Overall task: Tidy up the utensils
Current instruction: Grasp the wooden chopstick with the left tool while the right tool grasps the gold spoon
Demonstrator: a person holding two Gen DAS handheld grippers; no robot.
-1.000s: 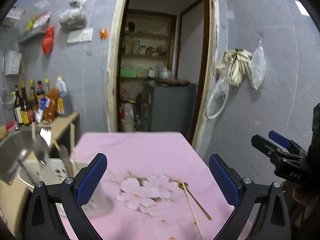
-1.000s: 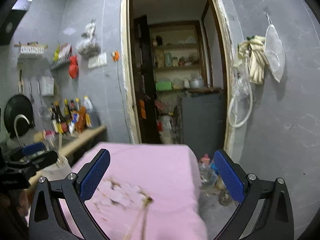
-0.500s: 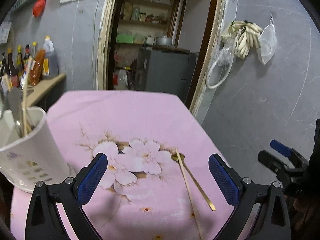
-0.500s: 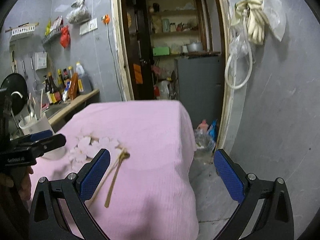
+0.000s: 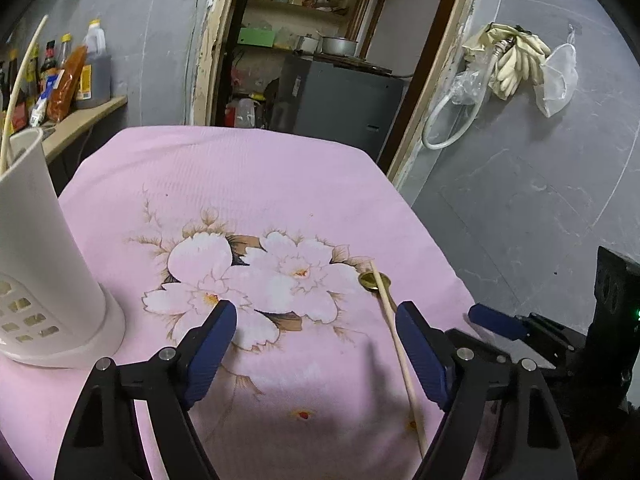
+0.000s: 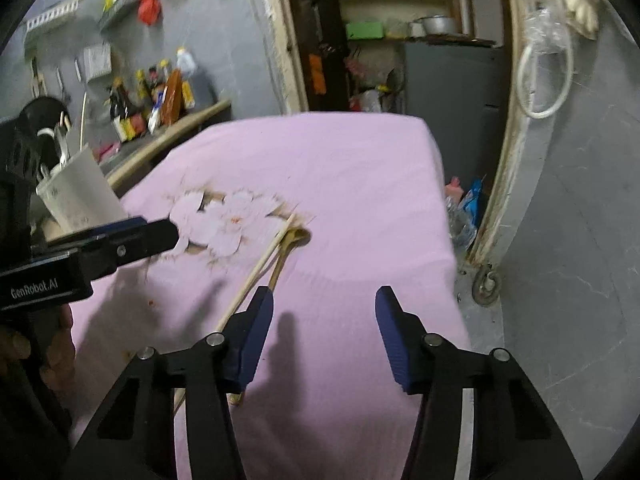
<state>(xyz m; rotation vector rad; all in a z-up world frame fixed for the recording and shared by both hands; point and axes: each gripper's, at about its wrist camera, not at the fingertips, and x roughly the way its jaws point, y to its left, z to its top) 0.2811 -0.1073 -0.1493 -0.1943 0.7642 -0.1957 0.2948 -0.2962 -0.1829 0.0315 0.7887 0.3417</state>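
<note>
Chopstick [image 5: 394, 336] and gold spoon [image 5: 374, 280] lie crossed on our pink cloth [image 5: 248, 184], to the right of its printed flowers [image 5: 256, 276]; the chopstick's tip rests over the spoon's bowl. Our left gripper [image 5: 316, 338] hovers above the cloth with its jaws spread wide and nothing between them; the chopstick runs just inside its right pad [image 5: 418, 356], partly hidden by it. Our right gripper [image 6: 324, 334] is likewise spread and empty; in its view the chopstick [image 6: 256, 272] and spoon [image 6: 286, 248] pass under its left pad [image 6: 252, 340], with the bowl end ahead of it and to the left; whether the pad touches them we cannot tell. Our white holder [image 5: 44, 264] stands at the cloth's left edge, well apart from both utensils, with a pale stick [image 5: 18, 80] rising out of it.
</note>
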